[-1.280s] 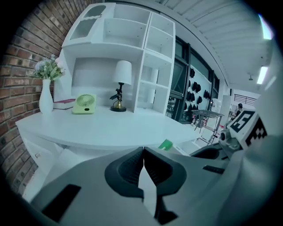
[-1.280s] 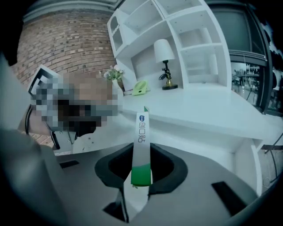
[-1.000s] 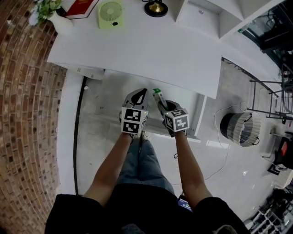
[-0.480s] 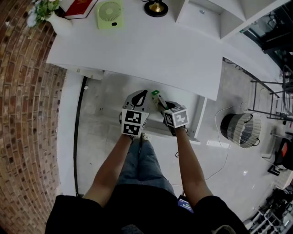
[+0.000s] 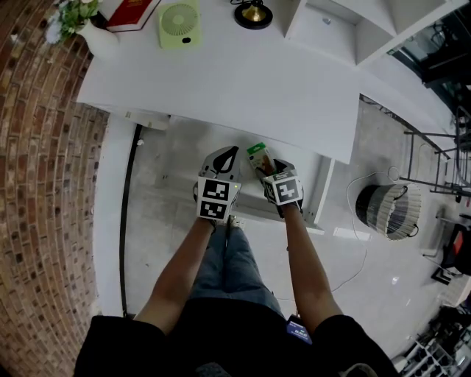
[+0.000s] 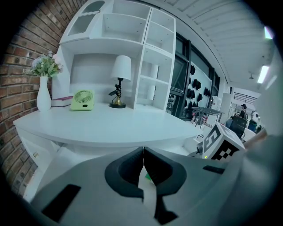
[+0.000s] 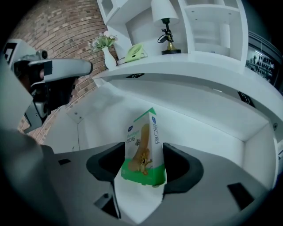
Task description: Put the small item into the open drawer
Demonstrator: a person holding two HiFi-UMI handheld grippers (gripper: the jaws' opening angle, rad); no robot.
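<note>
Two grippers, side by side below white desk (image 5: pixel 243 81); left gripper (image 6: pixel 143 151) jaws closed tip to tip, nothing between; right gripper (image 7: pixel 143 161) jaws have just been opening, now spread wide, pads not pressing. One small green-and-white snack packet (image 7: pixel 142 148) upright between right jaws, tilted slightly, over white inside of open drawer (image 7: pixel 208 126). One drawer pulled out beneath desk edge. On desk: one green fan (image 5: pixel 179 24), one white vase with flowers (image 5: pixel 99 38), one red book (image 5: pixel 131 11), one lamp (image 5: pixel 253 13).
</note>
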